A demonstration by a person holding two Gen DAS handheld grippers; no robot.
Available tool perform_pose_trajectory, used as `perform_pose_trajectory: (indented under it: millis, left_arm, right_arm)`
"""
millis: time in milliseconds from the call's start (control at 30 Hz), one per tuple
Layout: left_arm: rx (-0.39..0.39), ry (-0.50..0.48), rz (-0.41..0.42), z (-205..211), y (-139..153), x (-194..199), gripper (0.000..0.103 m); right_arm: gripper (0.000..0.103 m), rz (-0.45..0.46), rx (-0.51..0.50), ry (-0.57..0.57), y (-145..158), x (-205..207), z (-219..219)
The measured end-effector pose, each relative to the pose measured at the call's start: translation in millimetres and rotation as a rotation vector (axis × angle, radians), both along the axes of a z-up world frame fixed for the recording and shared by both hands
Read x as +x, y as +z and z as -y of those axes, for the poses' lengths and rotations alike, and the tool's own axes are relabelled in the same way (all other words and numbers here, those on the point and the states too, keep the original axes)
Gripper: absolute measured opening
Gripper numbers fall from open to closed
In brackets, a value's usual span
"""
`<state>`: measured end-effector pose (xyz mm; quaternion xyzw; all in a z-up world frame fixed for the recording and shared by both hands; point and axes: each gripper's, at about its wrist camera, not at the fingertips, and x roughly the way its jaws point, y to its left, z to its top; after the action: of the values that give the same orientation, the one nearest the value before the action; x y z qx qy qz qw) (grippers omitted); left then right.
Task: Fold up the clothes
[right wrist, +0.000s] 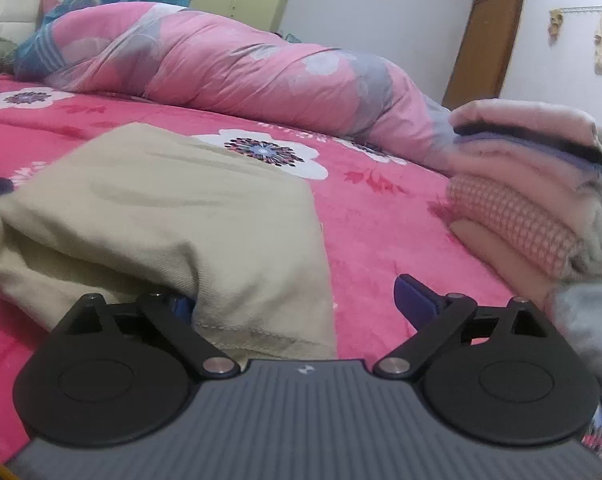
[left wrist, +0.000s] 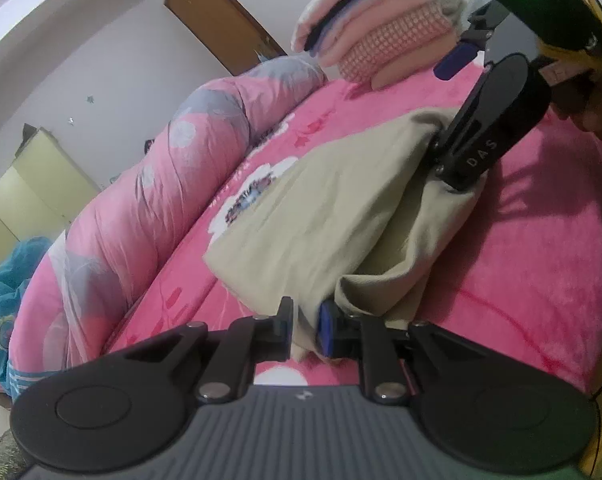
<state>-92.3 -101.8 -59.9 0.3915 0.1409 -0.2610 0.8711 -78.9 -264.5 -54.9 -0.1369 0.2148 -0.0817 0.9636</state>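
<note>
A beige garment point(left wrist: 321, 208) point(right wrist: 161, 208) lies partly folded on the pink flowered bed cover point(left wrist: 521, 260) point(right wrist: 381, 220). My left gripper point(left wrist: 305, 324) is shut on the garment's near corner, and cloth fills the narrow gap between its fingers. My right gripper point(right wrist: 297, 300) stands wide open at the opposite end. Its left finger is tucked into the cloth fold and mostly hidden; its blue-padded right finger point(right wrist: 413, 296) rests bare over the cover. In the left wrist view the right gripper point(left wrist: 453, 120) shows at the garment's far end.
A stack of folded pink, checked and grey clothes point(left wrist: 381, 32) point(right wrist: 541, 200) sits on the bed beyond the garment. A rolled pink and grey duvet point(left wrist: 141, 200) point(right wrist: 241, 60) runs along the far side. A brown door point(right wrist: 489, 40) is behind.
</note>
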Motion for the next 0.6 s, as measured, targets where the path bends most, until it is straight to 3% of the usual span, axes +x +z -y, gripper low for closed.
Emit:
perform_pose_trajectory:
  millis: [133,300,367,467,500,533,600]
  left_arm:
    - [-0.074,-0.031,-0.021,-12,7,4,0.021]
    - [-0.118,-0.052,-0.019,-17,10,7,0.019]
    - [-0.131,-0.053,-0.024,-17,10,9,0.018]
    - [-0.147,-0.057,-0.029,-18,11,10,0.014]
    - [-0.153,-0.060,-0.028,-19,12,9,0.013]
    - [-0.157,-0.063,-0.026,-19,13,8,0.010]
    - [-0.161,-0.067,-0.019,-18,15,7,0.009]
  right_arm:
    - [0.095,0.003,-0.125,0.152,6,-17,0]
    - [0.097,0.053,-0.276,0.305,22,-46,-2]
    - [0.097,0.089,-0.238,0.348,36,-62,-2]
    - [0.094,0.097,-0.026,0.468,53,-79,-1]
    - [0.085,0.086,0.053,0.523,55,-83,-2]
    - [0.067,0.056,0.118,0.581,53,-83,-7]
    - [0.041,-0.023,0.162,0.621,41,-74,-22]
